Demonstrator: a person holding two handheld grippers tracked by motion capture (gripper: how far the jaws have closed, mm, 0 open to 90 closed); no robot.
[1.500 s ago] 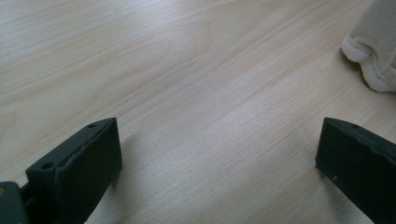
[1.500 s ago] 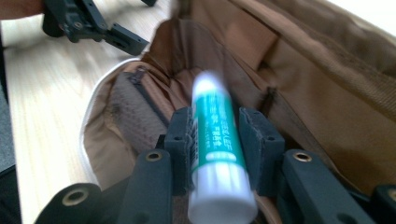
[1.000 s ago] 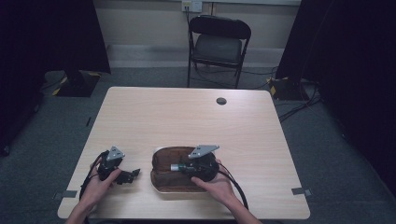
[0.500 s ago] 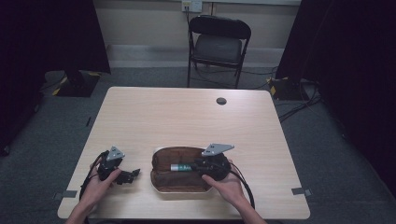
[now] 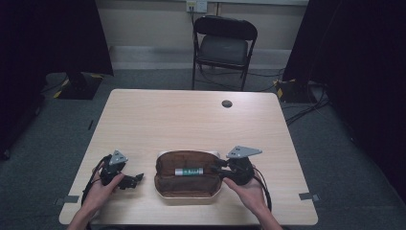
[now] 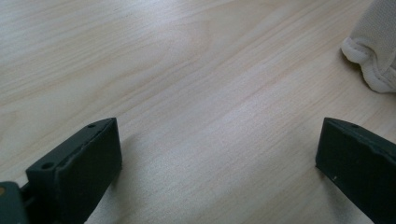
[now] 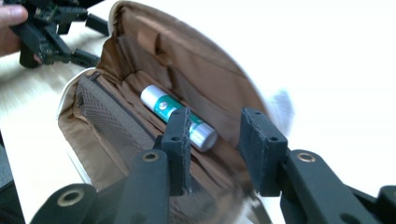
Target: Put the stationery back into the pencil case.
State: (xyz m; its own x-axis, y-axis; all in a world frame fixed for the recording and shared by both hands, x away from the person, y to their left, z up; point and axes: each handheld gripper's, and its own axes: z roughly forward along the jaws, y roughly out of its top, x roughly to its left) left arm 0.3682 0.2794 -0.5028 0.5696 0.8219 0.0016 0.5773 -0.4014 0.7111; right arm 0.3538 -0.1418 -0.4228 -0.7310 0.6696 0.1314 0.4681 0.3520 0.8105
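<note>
An open pouch, brown inside and cream outside, lies near the table's front edge. A green and silver tube lies inside it. My right gripper sits at the pouch's right end, pointing left at the tube. Its jaws have just been opening and stand a little apart with nothing between them. In the right gripper view the tube lies in the pouch beyond the right gripper. My left gripper rests on the table left of the pouch, and in its own view the left gripper stands wide open over bare wood.
A cream corner of the pouch shows at the upper right of the left gripper view. A small black round disc sits near the far edge of the wooden table. A black folding chair stands beyond it.
My right gripper has drawn back to the right, from over the pouch to its right end, leaving the tube lying inside. The left gripper has stayed put.
</note>
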